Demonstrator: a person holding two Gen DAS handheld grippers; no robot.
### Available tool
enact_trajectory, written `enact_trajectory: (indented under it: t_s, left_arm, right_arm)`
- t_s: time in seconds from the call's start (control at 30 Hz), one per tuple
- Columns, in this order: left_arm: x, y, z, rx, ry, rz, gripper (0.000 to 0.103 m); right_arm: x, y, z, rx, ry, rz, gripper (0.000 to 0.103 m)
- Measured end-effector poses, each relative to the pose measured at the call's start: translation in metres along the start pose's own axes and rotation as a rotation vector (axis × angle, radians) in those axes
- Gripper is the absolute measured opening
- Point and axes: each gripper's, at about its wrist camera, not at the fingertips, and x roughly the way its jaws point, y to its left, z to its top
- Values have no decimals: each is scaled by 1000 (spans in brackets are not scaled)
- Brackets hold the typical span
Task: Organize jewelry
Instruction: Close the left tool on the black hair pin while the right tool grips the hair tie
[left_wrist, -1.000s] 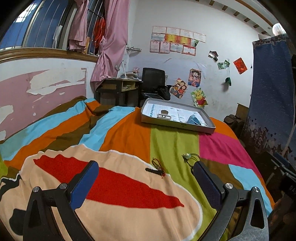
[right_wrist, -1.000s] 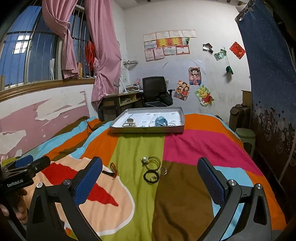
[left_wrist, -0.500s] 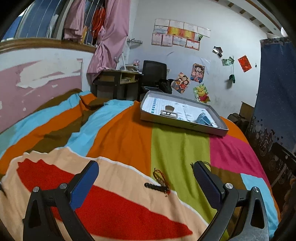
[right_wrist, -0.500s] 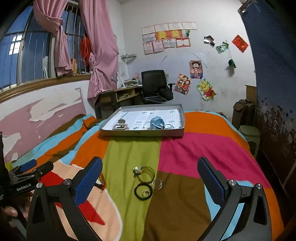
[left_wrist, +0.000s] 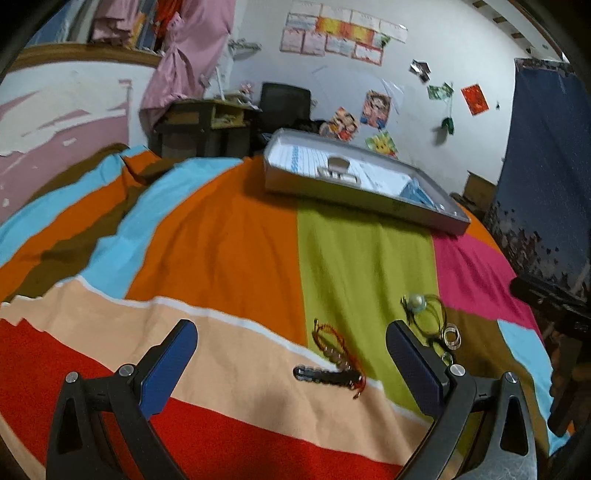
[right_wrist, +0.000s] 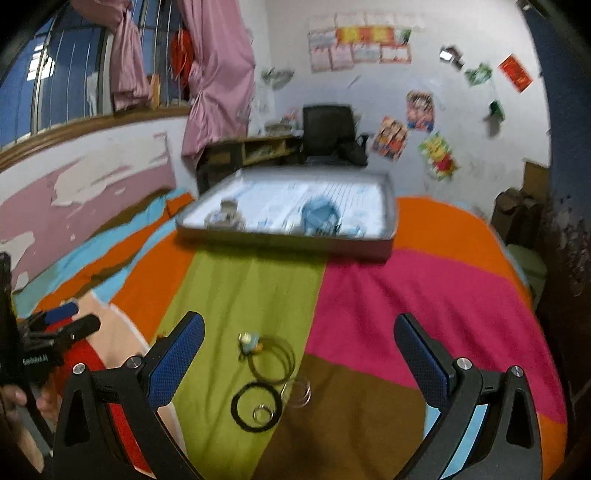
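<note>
With both sets of jaws spread wide and nothing between the blue pads, neither left gripper nor right gripper in contact with any item. Held above a striped bedspread, clear of the fabric.

In the left wrist view: red cord bracelet lying between the two fingers, nearer the right-hand one, on the boundary of the green and peach patches. Directly in front of it toward the camera, a dark beaded strand, touching or overlapping the bracelet's tail; exact contact not resolvable. Beyond the right-hand fingertip, a pearl-bead pendant on thin dark cord, with small metal rings just beside it; part of this cluster hidden behind the finger.

In the right wrist view: same cluster centred between the fingers. Pendant at, thin cord loops behind it, black ring band nearest the camera, enclosing a small silver ring; clear hoops just to its right. Left gripper visible at the left edge, with part of a hand cut off by the frame.

Grey tray well apart at the far end of the bed, holding a blue item and a small metal piece; both too blurred to identify.
</note>
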Motion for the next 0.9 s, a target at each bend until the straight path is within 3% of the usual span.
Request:
enact_trajectory:
  t_s: [0.23, 0.33, 0.4, 0.47, 0.67, 0.9]
  left_arm:
    - [19, -2, -14, 59, 85, -74, 102]
    - [26, -3, -15, 72, 109, -121, 90]
    - [31, -3, -15, 82, 128, -154, 85]
    - [35, -3, -14, 83, 137, -186, 81]
    - [47, -2, -11, 103, 168, -258, 74]
    - [58, -8, -12, 159, 215, -317, 72]
  right_arm:
    - [38, 8, -26, -24, 155, 37, 98]
    - [44, 9, -33, -33, 191, 71, 78]
    - [51, 10, -38, -25, 225, 98, 72]
    - [55, 12, -42, -31, 253, 115, 54]
    - [64, 28, -54, -85, 313, 181, 32]
    - [78, 47, -63, -119, 379, 230, 22]
